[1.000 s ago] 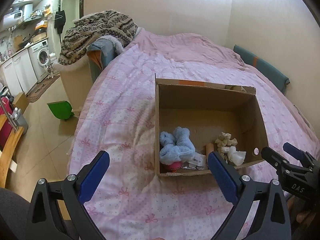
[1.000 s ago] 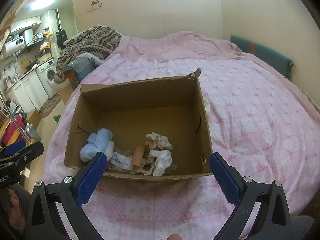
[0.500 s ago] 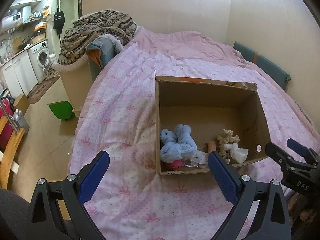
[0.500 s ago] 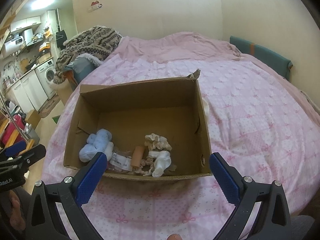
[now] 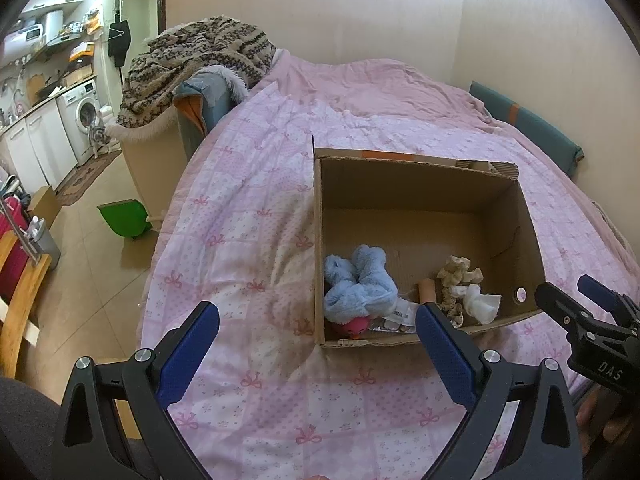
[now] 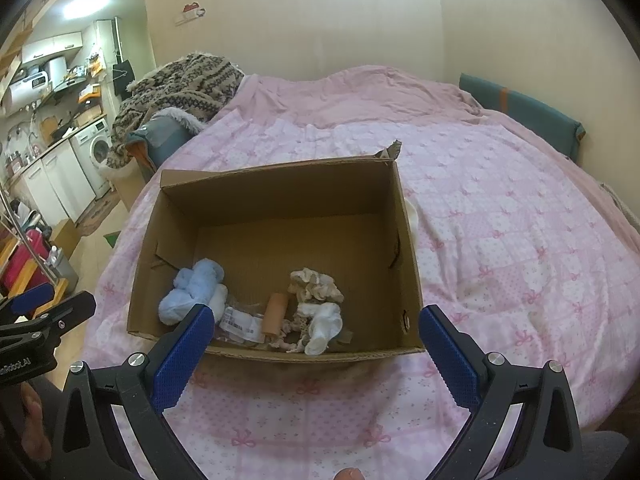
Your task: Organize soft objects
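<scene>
An open cardboard box (image 5: 424, 184) (image 6: 280, 188) stands on the pink bed. Along its near wall lie a light blue plush (image 5: 358, 284) (image 6: 192, 292), a pink item (image 5: 354, 326) under it, a labelled plastic packet (image 6: 240, 322), a tan roll (image 6: 275, 314), a beige crumpled cloth (image 5: 458, 272) (image 6: 316, 284) and a white sock (image 5: 480, 304) (image 6: 322, 326). My left gripper (image 5: 316, 334) is open and empty, above the bed before the box's near left corner. My right gripper (image 6: 312, 332) is open and empty, before the box's near wall. Each gripper shows at the edge of the other's view.
The pink bow-print quilt (image 5: 248, 240) covers the bed. A patterned blanket (image 5: 200, 56) is heaped on an armchair at the back left. A green bin (image 5: 124, 218) stands on the floor left of the bed. A teal cushion (image 6: 520, 110) lies against the right wall.
Both grippers have drawn back a little from the box, which looks slightly smaller and farther. Nothing in the box has moved. Both grippers stay open.
</scene>
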Motion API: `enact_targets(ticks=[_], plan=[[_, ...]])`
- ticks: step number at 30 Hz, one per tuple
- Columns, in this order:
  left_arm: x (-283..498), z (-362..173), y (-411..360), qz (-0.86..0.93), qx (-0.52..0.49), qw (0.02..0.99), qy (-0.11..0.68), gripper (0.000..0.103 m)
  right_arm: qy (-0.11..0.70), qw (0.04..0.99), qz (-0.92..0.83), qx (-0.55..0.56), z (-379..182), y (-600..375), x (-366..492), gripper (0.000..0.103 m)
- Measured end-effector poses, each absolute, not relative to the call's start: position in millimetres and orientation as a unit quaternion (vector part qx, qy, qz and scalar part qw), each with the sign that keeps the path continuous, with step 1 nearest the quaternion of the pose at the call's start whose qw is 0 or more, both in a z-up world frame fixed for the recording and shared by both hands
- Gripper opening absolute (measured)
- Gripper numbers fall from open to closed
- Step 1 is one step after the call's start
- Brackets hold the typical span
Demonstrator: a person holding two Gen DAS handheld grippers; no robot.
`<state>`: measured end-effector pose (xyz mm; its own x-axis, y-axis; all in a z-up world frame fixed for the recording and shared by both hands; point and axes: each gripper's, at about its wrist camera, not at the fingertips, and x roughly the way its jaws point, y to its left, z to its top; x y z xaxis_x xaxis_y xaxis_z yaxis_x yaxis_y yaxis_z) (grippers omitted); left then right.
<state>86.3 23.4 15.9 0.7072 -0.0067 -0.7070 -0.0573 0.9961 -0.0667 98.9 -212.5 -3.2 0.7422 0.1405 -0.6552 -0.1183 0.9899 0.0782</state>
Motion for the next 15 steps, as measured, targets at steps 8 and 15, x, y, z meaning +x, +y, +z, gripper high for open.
enact_targets(ticks=[8, 15], plan=[[86.5, 15.1, 22.3, 0.012, -0.038, 0.922, 0.384, 0.098, 0.353, 0.933, 0.069, 0.018, -3.2, -212.3, 99.1, 0.103], [86.7, 15.0, 22.1, 0.011, -0.038, 0.922, 0.385, 0.098, 0.353, 0.933, 0.069, 0.019, -3.3, -212.1, 98.9, 0.103]])
